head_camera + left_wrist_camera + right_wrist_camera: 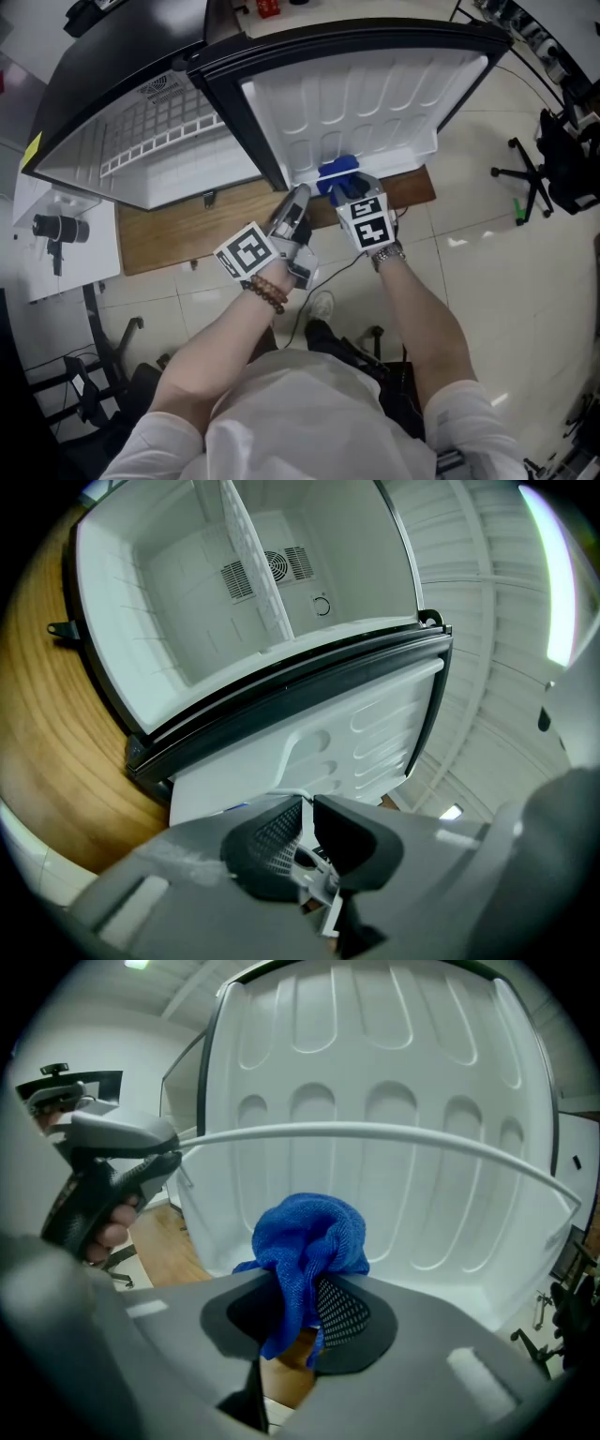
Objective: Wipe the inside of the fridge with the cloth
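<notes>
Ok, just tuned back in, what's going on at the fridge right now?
A person is working at the open fridge with a tool in each hand. The right tool is clamped on a bunched blue cloth, held close to the white inner face of the door. The left tool looks pinched on the end of the door's thin white rail, apparently steadying it.

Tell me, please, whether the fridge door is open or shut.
Open. The fridge door is swung wide with its white inner liner exposed, and the fridge compartment beside it is in plain view.
</notes>
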`<control>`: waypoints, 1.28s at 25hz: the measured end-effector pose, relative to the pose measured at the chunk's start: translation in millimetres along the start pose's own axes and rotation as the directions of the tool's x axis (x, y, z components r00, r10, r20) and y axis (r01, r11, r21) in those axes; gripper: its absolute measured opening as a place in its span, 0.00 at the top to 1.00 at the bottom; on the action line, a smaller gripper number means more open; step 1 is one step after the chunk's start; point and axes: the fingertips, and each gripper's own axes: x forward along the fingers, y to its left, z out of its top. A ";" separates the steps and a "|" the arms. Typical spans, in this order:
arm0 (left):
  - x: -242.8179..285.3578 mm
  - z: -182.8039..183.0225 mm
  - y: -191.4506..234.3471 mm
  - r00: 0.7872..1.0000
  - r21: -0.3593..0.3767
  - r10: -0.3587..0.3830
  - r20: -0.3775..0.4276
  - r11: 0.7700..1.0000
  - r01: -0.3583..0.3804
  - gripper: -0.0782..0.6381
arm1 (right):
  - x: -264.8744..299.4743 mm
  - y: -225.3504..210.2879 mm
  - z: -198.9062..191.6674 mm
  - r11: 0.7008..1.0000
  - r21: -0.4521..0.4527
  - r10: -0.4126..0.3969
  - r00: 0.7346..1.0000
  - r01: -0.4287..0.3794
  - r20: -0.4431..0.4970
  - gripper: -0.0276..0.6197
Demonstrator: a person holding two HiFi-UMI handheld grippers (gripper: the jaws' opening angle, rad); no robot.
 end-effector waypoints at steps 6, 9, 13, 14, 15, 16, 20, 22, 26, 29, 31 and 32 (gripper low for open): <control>-3.6 1.9 5.2 0.998 0.046 0.055 -0.012 0.997 -0.055 0.84 | -9.5 -41.6 -7.0 0.997 0.013 -0.074 0.997 0.075 -0.013 0.81; -1.6 0.7 2.6 0.999 0.024 0.032 -0.008 0.999 -0.032 0.84 | -14.9 -61.7 -10.9 0.994 0.023 -0.110 0.994 0.110 -0.019 0.81; -3.7 1.1 5.2 0.998 0.051 0.060 -0.015 0.997 -0.059 0.84 | -20.9 -87.5 -15.6 0.987 0.033 -0.155 0.987 0.156 -0.030 0.81; -3.0 0.4 4.4 0.999 0.044 0.052 -0.014 0.998 -0.051 0.84 | -21.9 -94.0 -17.5 0.985 0.035 -0.166 0.986 0.167 -0.033 0.81; -1.7 -0.6 2.6 0.999 0.029 0.036 -0.011 0.999 -0.036 0.84 | -22.9 -100.2 -19.7 0.983 0.036 -0.176 0.984 0.178 -0.037 0.81; -0.3 -1.5 0.8 1.000 0.013 0.021 -0.007 1.000 -0.020 0.84 | -24.0 -105.8 -21.5 0.982 0.036 -0.186 0.982 0.187 -0.042 0.81; 0.8 -1.9 -0.4 1.000 0.005 0.013 -0.005 1.000 -0.013 0.84 | -28.4 -123.1 -25.3 0.974 0.048 -0.220 0.974 0.223 -0.056 0.81; 0.9 -2.1 -0.6 1.000 0.005 0.014 -0.006 1.000 -0.014 0.84 | -30.2 -130.6 -26.1 0.969 0.057 -0.239 0.969 0.242 -0.058 0.81; -0.9 -3.7 1.2 1.000 0.015 0.028 -0.014 0.999 -0.028 0.84 | -34.4 -146.9 -29.8 0.953 0.085 -0.288 0.956 0.292 -0.063 0.81; -3.3 -4.5 4.3 0.999 0.035 0.050 -0.021 0.998 -0.049 0.84 | -38.3 -154.5 -29.8 0.940 0.107 -0.318 0.945 0.324 -0.072 0.81; -3.4 -5.5 4.3 0.999 0.030 0.047 -0.023 0.998 -0.046 0.84 | -39.6 -156.6 -28.4 0.936 0.115 -0.327 0.942 0.334 -0.071 0.81; -4.0 -5.7 4.7 0.998 0.034 0.051 -0.025 0.998 -0.050 0.84 | -40.2 -157.2 -28.2 0.935 0.118 -0.329 0.942 0.336 -0.071 0.81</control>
